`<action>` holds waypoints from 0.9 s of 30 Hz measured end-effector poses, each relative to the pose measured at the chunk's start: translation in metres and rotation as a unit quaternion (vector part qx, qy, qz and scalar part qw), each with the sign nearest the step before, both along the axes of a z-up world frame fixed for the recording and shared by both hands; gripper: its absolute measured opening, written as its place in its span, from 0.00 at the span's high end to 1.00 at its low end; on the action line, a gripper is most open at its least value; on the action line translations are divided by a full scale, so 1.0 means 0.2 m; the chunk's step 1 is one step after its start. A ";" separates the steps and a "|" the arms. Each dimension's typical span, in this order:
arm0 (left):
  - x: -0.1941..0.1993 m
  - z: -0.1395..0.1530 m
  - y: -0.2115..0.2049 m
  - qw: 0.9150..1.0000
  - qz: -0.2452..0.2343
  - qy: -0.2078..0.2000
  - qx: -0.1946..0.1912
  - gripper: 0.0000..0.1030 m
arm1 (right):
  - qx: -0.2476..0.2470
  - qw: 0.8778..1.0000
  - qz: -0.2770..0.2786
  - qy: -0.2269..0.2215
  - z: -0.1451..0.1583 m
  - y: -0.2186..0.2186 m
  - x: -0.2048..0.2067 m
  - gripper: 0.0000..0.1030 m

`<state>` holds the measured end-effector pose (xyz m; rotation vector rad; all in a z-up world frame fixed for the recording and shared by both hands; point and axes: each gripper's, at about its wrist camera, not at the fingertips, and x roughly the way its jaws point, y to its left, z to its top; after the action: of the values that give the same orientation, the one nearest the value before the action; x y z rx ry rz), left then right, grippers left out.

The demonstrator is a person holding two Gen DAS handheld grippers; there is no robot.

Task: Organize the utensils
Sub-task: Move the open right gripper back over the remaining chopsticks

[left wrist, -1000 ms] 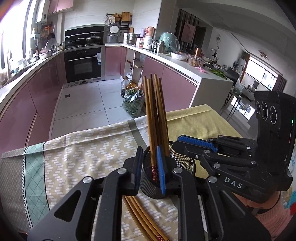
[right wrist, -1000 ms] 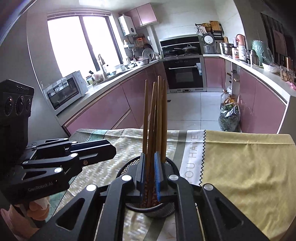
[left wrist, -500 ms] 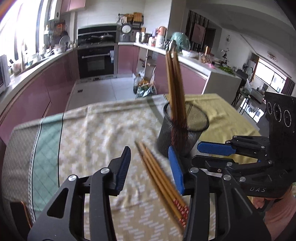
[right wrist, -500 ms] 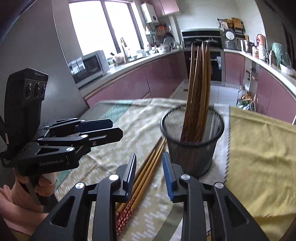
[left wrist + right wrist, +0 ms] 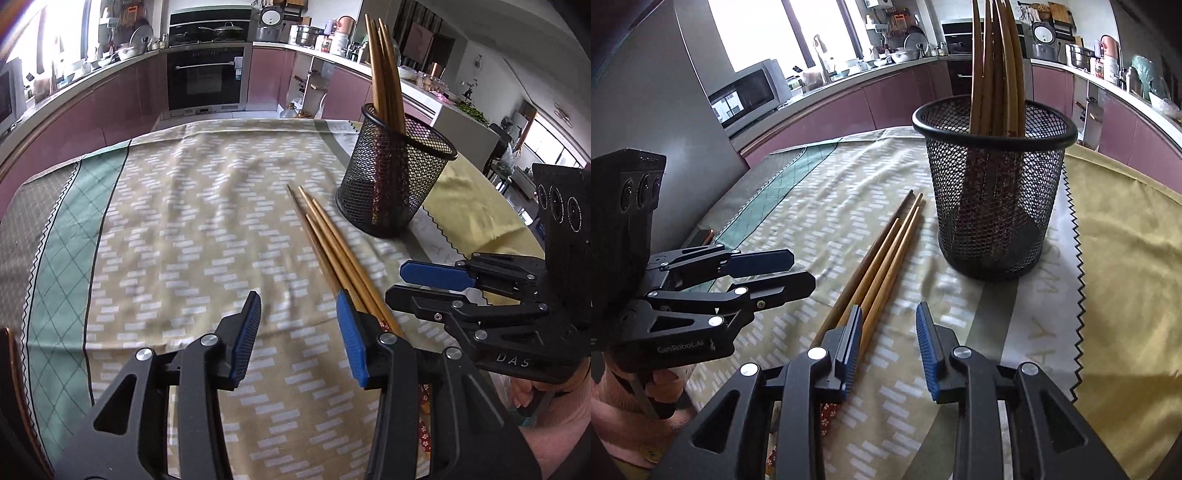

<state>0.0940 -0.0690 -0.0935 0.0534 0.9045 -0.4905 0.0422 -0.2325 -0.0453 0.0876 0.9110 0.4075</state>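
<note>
A black mesh cup (image 5: 993,206) stands upright on the patterned tablecloth (image 5: 177,221) with a bunch of chopsticks already standing in it (image 5: 997,66), so part of the sorting looks done. The rest, a small bundle of loose chopsticks (image 5: 332,243), lies flat on the cloth just beside the cup, tips pointing toward it and decorated ends nearest the person. Both tools hover low over that bundle. The left gripper (image 5: 299,332) has its jaws parted with only cloth between them; its right-hand pad sits against or just over the bundle, and nothing is gripped. The right gripper (image 5: 888,347) is likewise released and empty, the sticks running under its left-hand pad. I'd judge this the reach for the next pickup. It calls for shifting one gripper sideways until a stick or two lies between the pads, then closing near the decorated ends, lifting, tipping them upright and dropping them into the cup.
</note>
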 end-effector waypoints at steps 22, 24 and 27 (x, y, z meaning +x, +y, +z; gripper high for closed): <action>0.00 -0.02 -0.05 1.000 -0.012 0.006 0.000 0.58 | -0.027 1.000 -0.008 0.005 -0.01 0.02 0.00 0.73; 0.01 -0.03 -0.07 1.000 -0.015 0.007 0.003 0.58 | -0.027 1.000 -0.008 0.006 -0.01 0.02 0.01 0.73; 0.02 -0.03 -0.09 1.000 -0.022 0.007 0.008 0.58 | -0.028 1.000 -0.008 0.007 -0.01 0.01 0.00 0.73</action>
<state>0.0982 -0.0877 -0.1000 0.0846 0.9219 -0.5259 0.0427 -0.2305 -0.0474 0.0470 0.9339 0.3669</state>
